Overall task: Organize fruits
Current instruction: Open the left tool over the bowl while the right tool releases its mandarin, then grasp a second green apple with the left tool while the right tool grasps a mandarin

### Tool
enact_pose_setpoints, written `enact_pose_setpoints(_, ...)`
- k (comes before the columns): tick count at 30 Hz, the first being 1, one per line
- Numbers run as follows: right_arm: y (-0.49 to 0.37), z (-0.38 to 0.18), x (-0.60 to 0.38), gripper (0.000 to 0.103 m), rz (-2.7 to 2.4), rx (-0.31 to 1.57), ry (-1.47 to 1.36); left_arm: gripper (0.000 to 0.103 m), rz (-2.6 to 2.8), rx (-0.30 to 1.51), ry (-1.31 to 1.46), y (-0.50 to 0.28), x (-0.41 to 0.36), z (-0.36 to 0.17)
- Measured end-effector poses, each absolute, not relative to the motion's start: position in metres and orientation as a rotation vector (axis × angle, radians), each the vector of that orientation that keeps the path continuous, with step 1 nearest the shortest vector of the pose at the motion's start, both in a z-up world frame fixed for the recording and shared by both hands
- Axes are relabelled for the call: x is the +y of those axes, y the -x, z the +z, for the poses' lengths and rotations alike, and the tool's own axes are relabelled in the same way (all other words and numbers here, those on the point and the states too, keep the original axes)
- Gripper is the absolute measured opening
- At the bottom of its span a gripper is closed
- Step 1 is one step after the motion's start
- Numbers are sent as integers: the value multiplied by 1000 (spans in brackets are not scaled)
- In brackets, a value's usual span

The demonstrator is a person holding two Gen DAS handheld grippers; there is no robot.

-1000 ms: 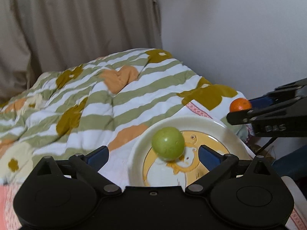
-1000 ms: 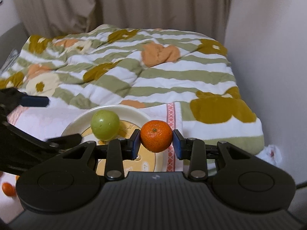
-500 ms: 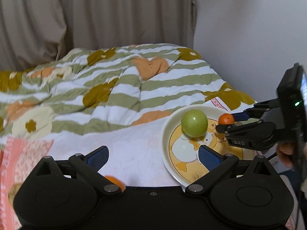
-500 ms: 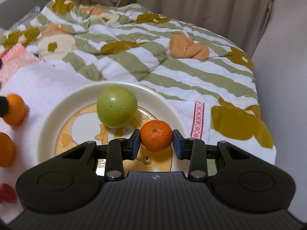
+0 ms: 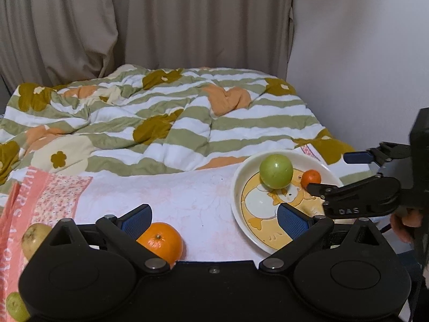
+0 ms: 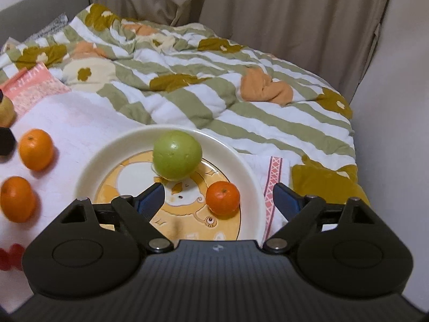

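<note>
- The plate (image 6: pixel 88 166), cream-rimmed with a yellow cartoon print, lies on the pale pink cloth (image 5: pixel 171 201) spread over the bed; everything below is placed from it.
- On the plate, toward its far side, sits a green apple (image 6: pixel 177 158); just beside the apple, nearer the plate's right rim in the right wrist view, lies a small mandarin (image 6: pixel 223 200), resting on the printed centre and apart from the apple.
- The right gripper (image 6: pixel 217 197) hangs over the plate's near edge; its jaws are swinging apart and stand wide, the blue pads clear of the small mandarin on either side; the mandarin lies between them on the plate, gripped by neither.
- The left gripper (image 5: pixel 214 214) is off the plate's left side, over the cloth; its jaws are spread wide and hold nothing; one orange (image 5: pixel 161 240) lies on the cloth close against its left finger, whether touching I cannot tell.
- Left of the plate in the right wrist view, two oranges lie on the cloth: one farther (image 6: pixel 36 149), one nearer (image 6: pixel 17 198); they are apart from each other and from the plate.
- Beyond the plate, the striped quilt (image 5: pixel 166 123) with flower patches covers the bed up to the beige curtain (image 5: pixel 161 21).
</note>
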State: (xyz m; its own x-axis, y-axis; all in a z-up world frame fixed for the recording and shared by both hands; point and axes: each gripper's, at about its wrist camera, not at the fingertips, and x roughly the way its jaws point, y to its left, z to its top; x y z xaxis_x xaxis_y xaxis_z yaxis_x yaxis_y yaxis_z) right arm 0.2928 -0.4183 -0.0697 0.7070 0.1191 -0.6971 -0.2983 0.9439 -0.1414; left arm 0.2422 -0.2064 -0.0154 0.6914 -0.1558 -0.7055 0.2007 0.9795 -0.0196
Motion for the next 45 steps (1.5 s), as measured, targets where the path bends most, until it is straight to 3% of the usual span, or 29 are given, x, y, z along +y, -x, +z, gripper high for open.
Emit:
enact_pose_setpoints(10,-232,-7,-417,103,224,674,213,102,-152,706,-42,-187,-201,19)
enact_pose_setpoints(24,-146,31,-378,103,169,684,112,102,-24,641,14,-103,-134,45)
enact_pose_setpoints(34,-102,36,-318,103,94,681,25,102,-9,610,14,-70,-54,42)
enact_pose_setpoints(45,-74,0,-240,103,8,730,-40,102,-59,636,-31,-72,19,9)
